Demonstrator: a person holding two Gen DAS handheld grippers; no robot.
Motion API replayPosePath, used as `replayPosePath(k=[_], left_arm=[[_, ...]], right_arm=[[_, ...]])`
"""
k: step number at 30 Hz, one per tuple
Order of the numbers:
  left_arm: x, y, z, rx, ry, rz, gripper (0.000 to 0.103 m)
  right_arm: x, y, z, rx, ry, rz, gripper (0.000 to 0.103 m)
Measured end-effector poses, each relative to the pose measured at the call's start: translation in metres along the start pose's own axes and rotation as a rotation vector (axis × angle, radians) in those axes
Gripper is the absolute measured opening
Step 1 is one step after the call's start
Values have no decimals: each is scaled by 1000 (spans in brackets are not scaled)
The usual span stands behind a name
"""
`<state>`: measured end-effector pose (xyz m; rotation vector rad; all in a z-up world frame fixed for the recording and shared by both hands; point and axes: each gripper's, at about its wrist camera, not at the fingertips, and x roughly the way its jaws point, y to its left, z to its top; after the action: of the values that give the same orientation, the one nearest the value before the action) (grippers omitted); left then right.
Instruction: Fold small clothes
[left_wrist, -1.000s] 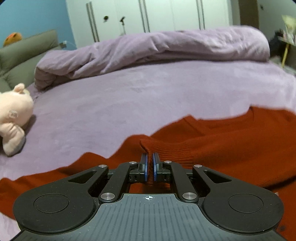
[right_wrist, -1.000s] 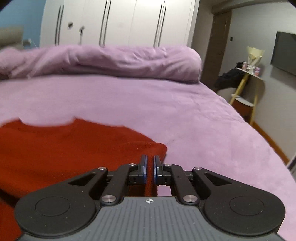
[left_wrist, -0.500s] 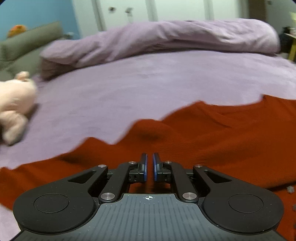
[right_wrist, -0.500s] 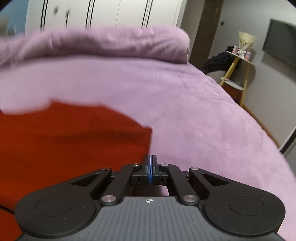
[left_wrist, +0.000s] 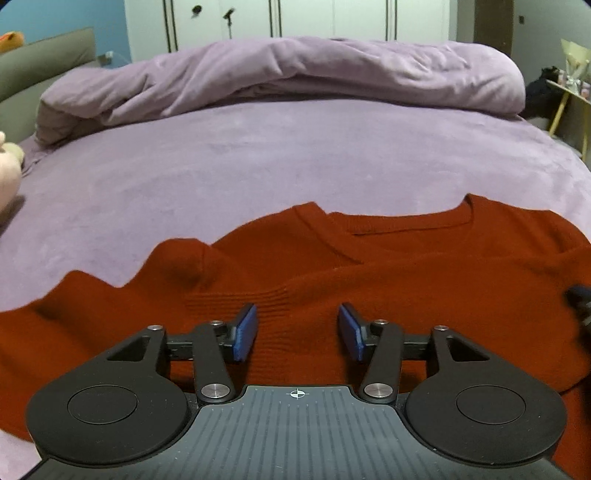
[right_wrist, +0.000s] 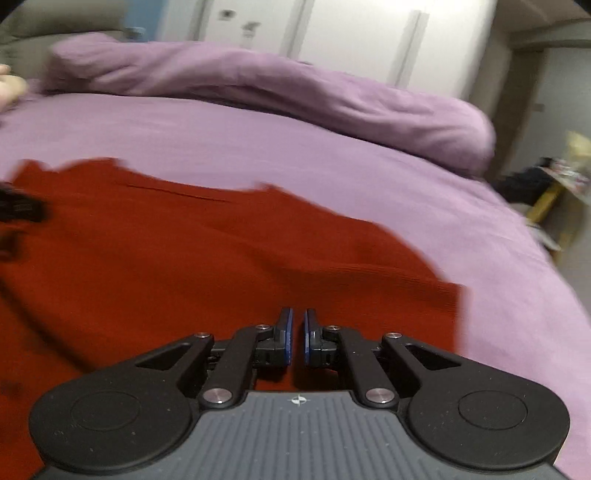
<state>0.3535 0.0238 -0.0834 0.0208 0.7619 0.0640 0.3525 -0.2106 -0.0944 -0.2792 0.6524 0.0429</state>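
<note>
A red knit sweater (left_wrist: 388, 266) lies on the purple bed, neckline toward the far side, a ribbed sleeve cuff (left_wrist: 243, 299) folded across its body. My left gripper (left_wrist: 298, 328) is open just above the sweater, the cuff lying under and beyond its left pad, nothing held. In the right wrist view, which is blurred, the sweater (right_wrist: 166, 251) fills the lower left. My right gripper (right_wrist: 297, 336) has its jaws nearly together with a narrow gap, above the sweater near its right edge (right_wrist: 448, 310). No cloth shows between its pads.
A bunched purple duvet (left_wrist: 288, 74) lies across the far side of the bed. A pink plush toy (left_wrist: 7, 173) sits at the left edge. A yellow side table (left_wrist: 570, 99) stands off the bed's right side. White wardrobes line the back wall.
My left gripper opened wide and let go of the sleeve cuff, which now lies on the sweater. My right gripper parted slightly, turned left and moved over the sweater.
</note>
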Motion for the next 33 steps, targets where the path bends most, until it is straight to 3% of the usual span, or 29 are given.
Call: replayPosePath(k=[2, 4, 7, 8, 11, 13, 16, 19, 24, 26, 30, 33], left_arm=[[4, 2, -2, -3, -9, 4, 72], [6, 4, -7, -2, -21, 1, 77], [0, 9, -10, -14, -23, -9, 77], [-4, 11, -10, -26, -15, -7, 77], [-15, 20, -14, -45, -7, -5, 76], [-16, 24, -19, -47, -5, 2, 77], [-19, 26, -23, -50, -8, 8, 78], [-21, 22, -24, -42, -1, 16, 77], [-20, 18, -28, -12, -18, 29, 79], [-18, 22, -30, -4, -21, 25, 86], [-19, 41, -28, -105, 28, -19, 87], [-30, 54, -27, -127, 55, -17, 85]], right_arm=[[8, -36, -5, 85, 8, -30, 0], [11, -52, -8, 79, 14, -117, 0], [7, -49, -6, 46, 19, -129, 0], [1, -42, -6, 49, 21, -118, 0], [-32, -35, -12, 135, -2, 46, 2], [-46, -30, -23, 159, 16, 99, 3], [-50, -26, -37, 62, 1, 9, 2], [-43, -40, -39, 83, 10, 0, 0], [-30, -37, -43, 5, -10, -49, 0], [-38, -36, -46, 1, -9, -58, 0], [-39, -19, -43, -86, 7, -114, 0], [-53, -9, -32, -96, 43, -129, 0]])
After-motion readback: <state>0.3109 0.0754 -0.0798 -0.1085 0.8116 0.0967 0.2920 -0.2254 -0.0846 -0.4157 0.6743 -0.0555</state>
